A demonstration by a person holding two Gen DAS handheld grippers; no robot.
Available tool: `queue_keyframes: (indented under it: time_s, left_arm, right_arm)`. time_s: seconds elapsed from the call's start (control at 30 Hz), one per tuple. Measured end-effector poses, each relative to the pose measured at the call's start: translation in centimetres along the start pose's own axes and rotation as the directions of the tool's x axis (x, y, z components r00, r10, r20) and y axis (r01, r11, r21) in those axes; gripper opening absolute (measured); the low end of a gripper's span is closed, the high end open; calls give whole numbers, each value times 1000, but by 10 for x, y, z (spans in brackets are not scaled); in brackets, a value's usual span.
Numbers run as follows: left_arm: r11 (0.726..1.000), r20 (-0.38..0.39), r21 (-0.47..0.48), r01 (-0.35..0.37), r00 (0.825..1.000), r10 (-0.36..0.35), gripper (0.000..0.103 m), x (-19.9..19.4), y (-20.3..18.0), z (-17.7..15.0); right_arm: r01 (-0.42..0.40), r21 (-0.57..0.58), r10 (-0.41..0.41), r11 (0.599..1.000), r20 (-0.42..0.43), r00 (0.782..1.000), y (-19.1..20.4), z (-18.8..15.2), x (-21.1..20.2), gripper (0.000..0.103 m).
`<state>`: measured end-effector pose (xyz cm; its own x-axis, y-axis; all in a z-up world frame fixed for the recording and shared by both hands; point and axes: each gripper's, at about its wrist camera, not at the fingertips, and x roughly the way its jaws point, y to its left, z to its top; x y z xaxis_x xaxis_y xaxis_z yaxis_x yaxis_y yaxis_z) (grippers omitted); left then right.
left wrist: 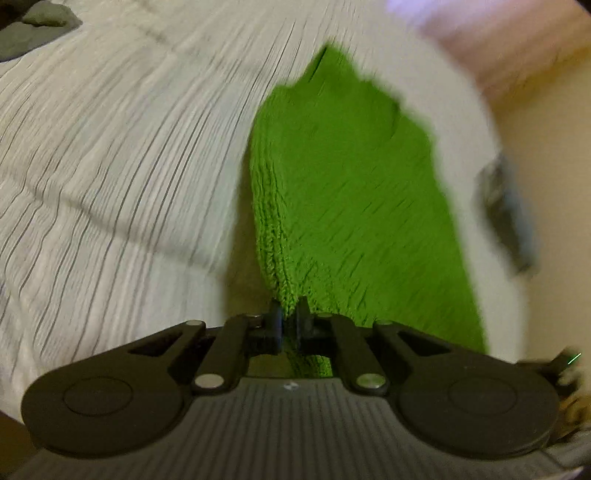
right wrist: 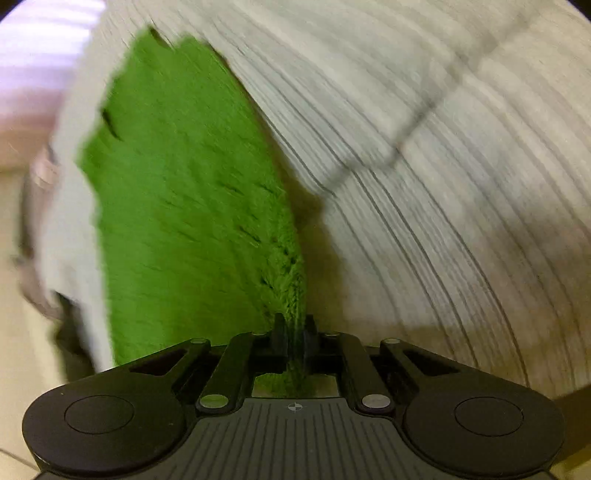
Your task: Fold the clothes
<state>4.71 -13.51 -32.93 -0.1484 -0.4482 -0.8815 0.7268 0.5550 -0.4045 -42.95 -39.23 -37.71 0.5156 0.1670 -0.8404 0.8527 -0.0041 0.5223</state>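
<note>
Left gripper [left wrist: 290, 319]: jaws closed on the knit edge of the green garment [left wrist: 347, 192], fabric pinched between both fingertips. Right gripper [right wrist: 294, 334]: jaws closed on another edge of the green garment [right wrist: 184, 206], cloth running down through the finger gap. Garment spread away from both grippers across the white striped bedsheet [left wrist: 122, 147], far end resting on the sheet, near edges lifted at the fingers. Dark grey fabric [left wrist: 33, 29] at the sheet's far left corner in the left wrist view. Both views motion-blurred; finer detail not discernible.
</note>
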Motion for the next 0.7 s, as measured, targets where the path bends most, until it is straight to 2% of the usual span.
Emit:
queue_keyframes:
  time_s: [0.03, 0.07, 0.1, 0.13, 0.17, 0.2, 0.27, 0.33, 0.4, 0.47, 0.57, 0.7]
  left_arm:
    - [998, -28, 26, -61, 998, 61, 5, 13, -2, -6]
    - [994, -27, 51, -93, 995, 94, 7, 18, -6, -9]
    - [989, -24, 76, -124, 992, 126, 8, 23, -11, -12]
    - [983, -21, 101, -156, 987, 159, 9, 28, -15, -15]
    - [975, -16, 123, -184, 982, 187, 14, 31, -19, -17]
    - [971, -10, 136, -199, 979, 202, 16, 28, -22, -16]
    - [954, 5, 161, -252, 967, 254, 23, 19, -24, -17]
    - [936, 54, 186, -298, 954, 294, 23, 5, -29, -13]
    - [912, 119, 235, -336, 941, 316, 18, -6, -40, -8]
    - [897, 163, 301, -325, 944, 288, 19, -5, -53, -1]
    - [895, 160, 347, -279, 958, 237, 19, 14, -70, 14]
    - [911, 165, 358, -204, 974, 153, 18, 39, -82, 40]
  right_arm:
    - [47, -55, -46, 997, 25, 999, 8, -1, -3, 5]
    - [95, -108, -90, 990, 53, 995, 16, -2, -7, 5]
    - [144, -160, -132, 977, 83, 988, 25, -3, -10, 16]
    - [194, -210, -173, 958, 115, 978, 33, -4, -13, 54]
    - [243, -257, -211, 935, 149, 966, 41, -5, -16, 72]
    - [293, -302, -246, 907, 184, 952, 49, -5, -20, 80]
    - [391, -382, -308, 837, 260, 915, 66, -7, -26, 80]
    - [482, -449, -356, 752, 339, 871, 82, -9, -33, 80]
    - [452, -472, -270, 757, 404, 874, 99, 1, -39, 80]
    - [416, -511, -196, 752, 429, 882, 120, 11, -31, 80]
    - [394, -580, -142, 713, 431, 891, 151, 27, -6, 80]
    - [379, -642, -81, 666, 443, 893, 173, 42, 23, 79]
